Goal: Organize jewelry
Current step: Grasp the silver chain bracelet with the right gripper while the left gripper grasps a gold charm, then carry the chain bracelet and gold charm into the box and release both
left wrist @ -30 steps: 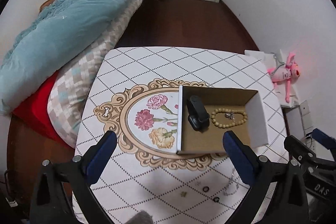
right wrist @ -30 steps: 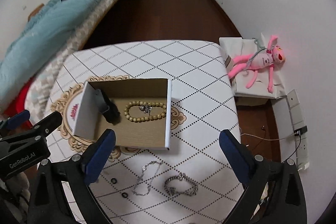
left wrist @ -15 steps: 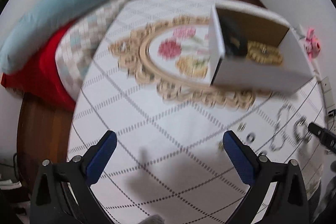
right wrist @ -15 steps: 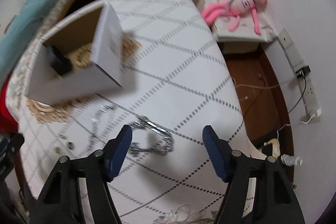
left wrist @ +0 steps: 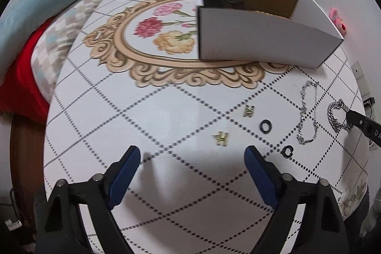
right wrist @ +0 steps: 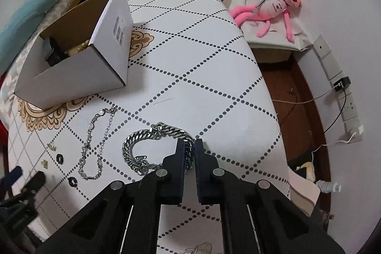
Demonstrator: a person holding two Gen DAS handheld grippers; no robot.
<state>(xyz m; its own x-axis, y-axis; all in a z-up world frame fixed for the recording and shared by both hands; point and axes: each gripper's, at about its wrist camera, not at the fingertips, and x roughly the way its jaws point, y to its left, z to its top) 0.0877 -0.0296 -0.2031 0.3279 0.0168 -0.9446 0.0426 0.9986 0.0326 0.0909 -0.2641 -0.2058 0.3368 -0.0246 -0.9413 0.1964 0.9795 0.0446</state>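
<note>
My right tool (right wrist: pixel 189 144) is closing, its pads pinching the near right side of the chunky silver curb-chain bracelet (right wrist: pixel 152 135) that lies on the white diamond-patterned tabletop (right wrist: pixel 190 63). My left tool (left wrist: pixel 192 154) is closing too, still spread with nothing between its blue pads, hovering near the gold charms (left wrist: pixel 222 137) and black rings (left wrist: pixel 265 126). The thin silver chain (right wrist: pixel 95 146) lies just left of the bracelet, with the open white cardboard box (right wrist: pixel 78 68) farther off.

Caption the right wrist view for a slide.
Right gripper closing on a chunky silver chain bracelet lying on the tablecloth, near the cardboard box.
</note>
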